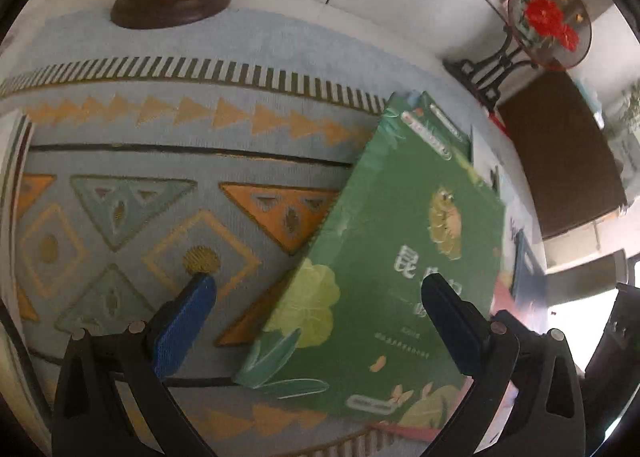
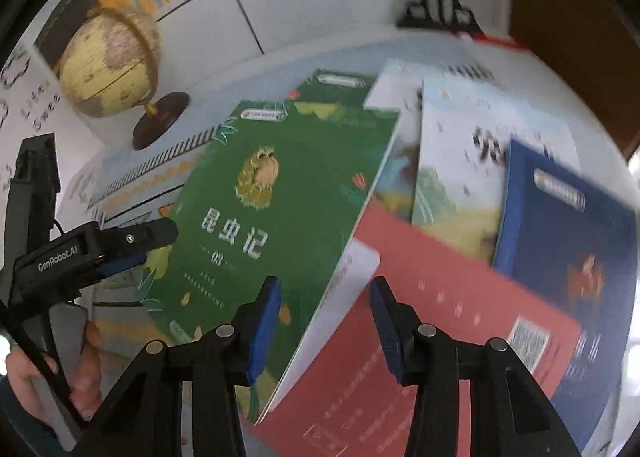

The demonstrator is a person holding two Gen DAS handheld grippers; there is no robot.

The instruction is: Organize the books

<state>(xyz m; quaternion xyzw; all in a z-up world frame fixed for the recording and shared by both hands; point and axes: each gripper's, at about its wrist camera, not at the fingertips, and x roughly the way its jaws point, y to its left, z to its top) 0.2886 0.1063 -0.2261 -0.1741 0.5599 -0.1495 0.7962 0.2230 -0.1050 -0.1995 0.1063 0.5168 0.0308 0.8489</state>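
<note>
While the right gripper (image 2: 324, 321) is held open above the pile — empty, its blue pads straddling the green book's lower right edge without contact that can be confirmed — the green book (image 2: 280, 225) is seen lying tilted on top of a red book (image 2: 440, 317), over the patterned mat (image 1: 160, 137). It is judged a thin, light, glossy paperback — bendy and likely slippery — best pinched at that raised free edge. Farther left, the left gripper (image 1: 320, 297) is spread wide, holding nothing, at the book's other side.
</note>
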